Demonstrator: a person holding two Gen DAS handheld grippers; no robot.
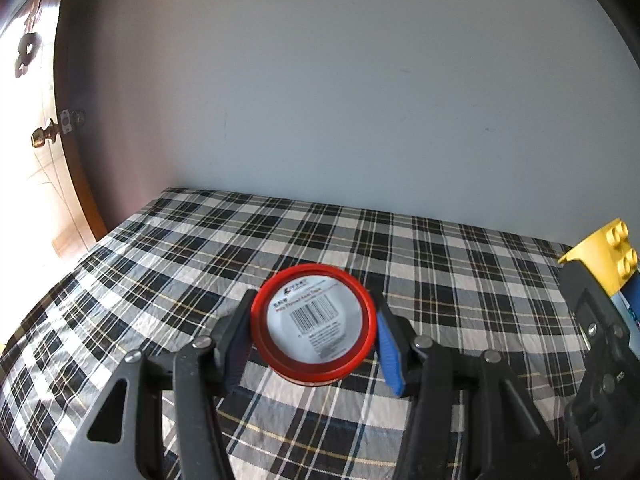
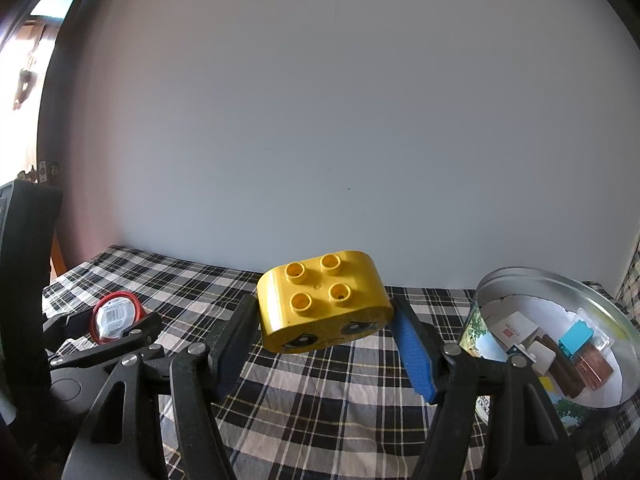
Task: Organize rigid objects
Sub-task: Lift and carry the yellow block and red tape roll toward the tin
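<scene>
Red-rimmed round tin (image 1: 314, 322), white barcode label on its face, clamped between the left gripper (image 1: 313, 330) pads, held tilted above the cloth. From the right wrist view the same tin (image 2: 114, 317) shows at far left, face toward the camera, in the left gripper (image 2: 120, 330).

Yellow toy brick (image 2: 325, 300), rounded ends, four studs on top, printed eyes on the front face, gripped by its two ends in the right gripper (image 2: 326, 330), lifted clear of the cloth, tilted. In the left wrist view a corner of the brick (image 1: 608, 254) and the right gripper (image 1: 600, 336) body show at the right edge.

Surface: black-white-grey plaid tablecloth (image 1: 200, 248), thin yellow lines in the weave, lightly wrinkled, runs back to a plain pale wall (image 1: 340, 80). No clutter on the cloth ahead of either gripper.

Right of the brick: round metal tin (image 2: 556, 280) standing on the cloth, printed picture on its side, open top. Inside it are small boxes and blocks, including white, brown, teal and yellow pieces; exact items cannot be told. The right gripper's right arm overlaps its lower left side.

Left edge: dark wooden door (image 1: 76, 152) with brass knob (image 1: 42, 138) and latch plate, bright overexposed space beyond.
</scene>
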